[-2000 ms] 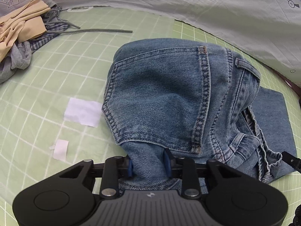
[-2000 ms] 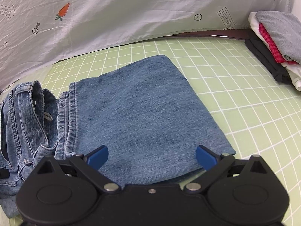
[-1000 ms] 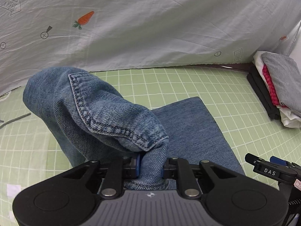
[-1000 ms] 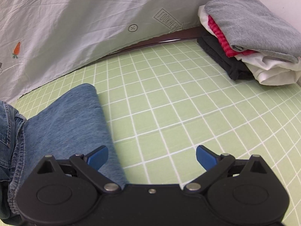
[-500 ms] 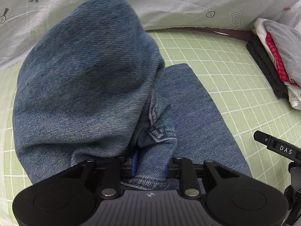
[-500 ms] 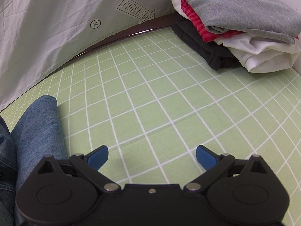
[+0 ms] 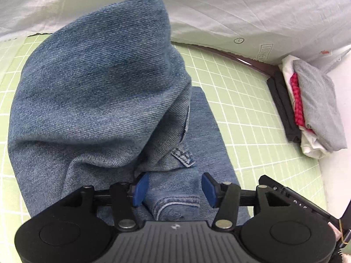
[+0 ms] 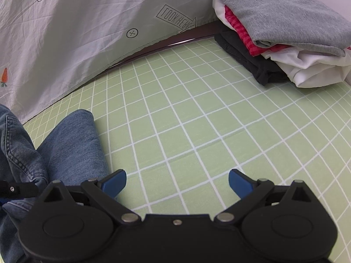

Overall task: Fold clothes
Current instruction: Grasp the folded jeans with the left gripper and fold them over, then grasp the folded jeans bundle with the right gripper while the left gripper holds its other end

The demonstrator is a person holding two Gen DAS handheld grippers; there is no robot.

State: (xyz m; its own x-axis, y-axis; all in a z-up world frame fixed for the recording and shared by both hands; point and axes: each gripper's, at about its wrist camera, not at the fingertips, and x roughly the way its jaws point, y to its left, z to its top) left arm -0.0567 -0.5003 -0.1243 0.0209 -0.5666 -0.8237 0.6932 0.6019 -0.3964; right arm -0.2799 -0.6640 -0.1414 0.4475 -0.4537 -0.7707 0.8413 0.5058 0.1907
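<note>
A pair of blue jeans [image 7: 98, 92] lies folded over itself in a bulging heap on the green grid mat [image 7: 252, 118]. My left gripper [image 7: 173, 189] is open, its blue pads either side of the waistband fold, which rests between them ungripped. My right gripper [image 8: 177, 182] is open and empty over bare mat, just right of the jeans' folded leg [image 8: 72, 144]. The jeans' stitched seam shows at the far left of the right wrist view.
A stack of folded clothes [image 8: 283, 32], grey on top over red, white and black, sits at the mat's far right corner; it also shows in the left wrist view [image 7: 311, 107]. A white printed sheet [image 8: 87, 22] hangs along the back edge.
My left gripper carried the jeans' upper part over onto the folded legs, then opened and released the waistband. My right gripper swung right, off the denim and over bare mat.
</note>
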